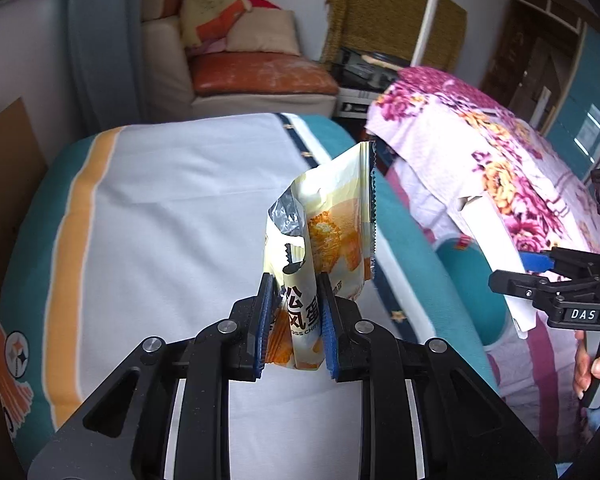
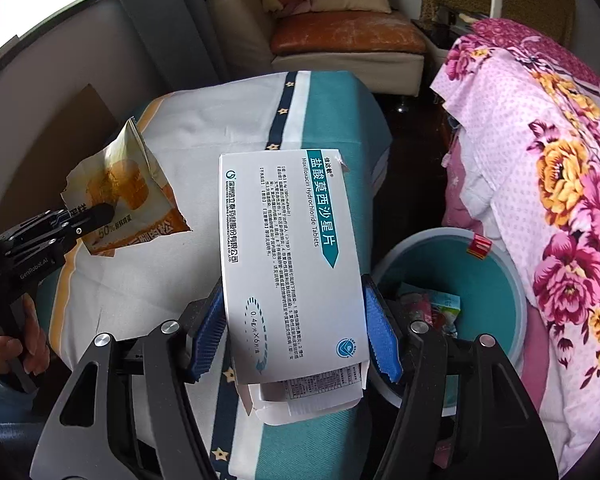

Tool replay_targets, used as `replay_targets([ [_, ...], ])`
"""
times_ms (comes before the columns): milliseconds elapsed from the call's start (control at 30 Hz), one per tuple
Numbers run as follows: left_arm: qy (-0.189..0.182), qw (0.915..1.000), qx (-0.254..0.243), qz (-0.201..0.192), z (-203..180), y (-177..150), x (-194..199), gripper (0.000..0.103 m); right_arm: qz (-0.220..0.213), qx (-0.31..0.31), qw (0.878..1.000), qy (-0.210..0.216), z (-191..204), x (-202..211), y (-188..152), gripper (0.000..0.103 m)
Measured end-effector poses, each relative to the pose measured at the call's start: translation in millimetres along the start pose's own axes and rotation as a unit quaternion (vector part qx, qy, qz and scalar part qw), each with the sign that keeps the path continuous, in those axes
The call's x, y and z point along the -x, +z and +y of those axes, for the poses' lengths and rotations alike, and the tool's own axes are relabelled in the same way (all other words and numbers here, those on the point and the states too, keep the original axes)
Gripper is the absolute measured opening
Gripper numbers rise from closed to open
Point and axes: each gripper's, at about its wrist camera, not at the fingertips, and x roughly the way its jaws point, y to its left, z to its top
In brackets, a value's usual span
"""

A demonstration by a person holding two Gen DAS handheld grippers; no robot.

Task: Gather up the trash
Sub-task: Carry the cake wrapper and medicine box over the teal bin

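- Broadly, a bed (image 1: 172, 184) with a white, teal and yellow-striped sheet fills the middle of both views; a floral quilt (image 2: 548, 168) lies heaped to its right.
- Behind the bed stands a sofa (image 1: 236, 76) with an orange seat and cushions piled on it.
- Between bed and quilt sits a round teal bin (image 2: 484, 280) with a white rim; some wrappers lie at its bottom, too small to tell apart.
- Right tool (image 2: 296, 332): its blue pads are spread about as wide as the box (image 2: 284, 248) and press on its two long edges. The box is white card printed with teal lettering, held up off the sheet and tilted away, its near flap open with a folded leaflet poking out. It hangs over the bed edge just left of the bin.
- Left tool (image 1: 296, 320): its pads are drawn close, pinching the lower part of a wrapper (image 1: 332, 224). The wrapper is a torn yellow and orange snack packet with a cake picture; it stands upright above the sheet, its serrated edge on the right.
- A hand (image 2: 16, 344) grips the left tool's handle at the edge of the right view; fingers on the right tool's handle show likewise in the left view.
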Motion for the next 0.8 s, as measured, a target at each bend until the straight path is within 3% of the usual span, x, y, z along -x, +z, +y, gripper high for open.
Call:
replay_targets([
  [433,-0.039,0.9957,-0.075,0.040,-112.4,5.6,-38.9,0.023,-0.050,-0.100,0.994,-0.014,-104.9,43.3,-39.7,0.061],
  [800,-0.054,0.9880,-0.126,0.070,-182.4,5.7,-75.1,0.023,-0.054,-0.146,0.988,-0.024,-157.7,43.6,-62.7,0.061],
])
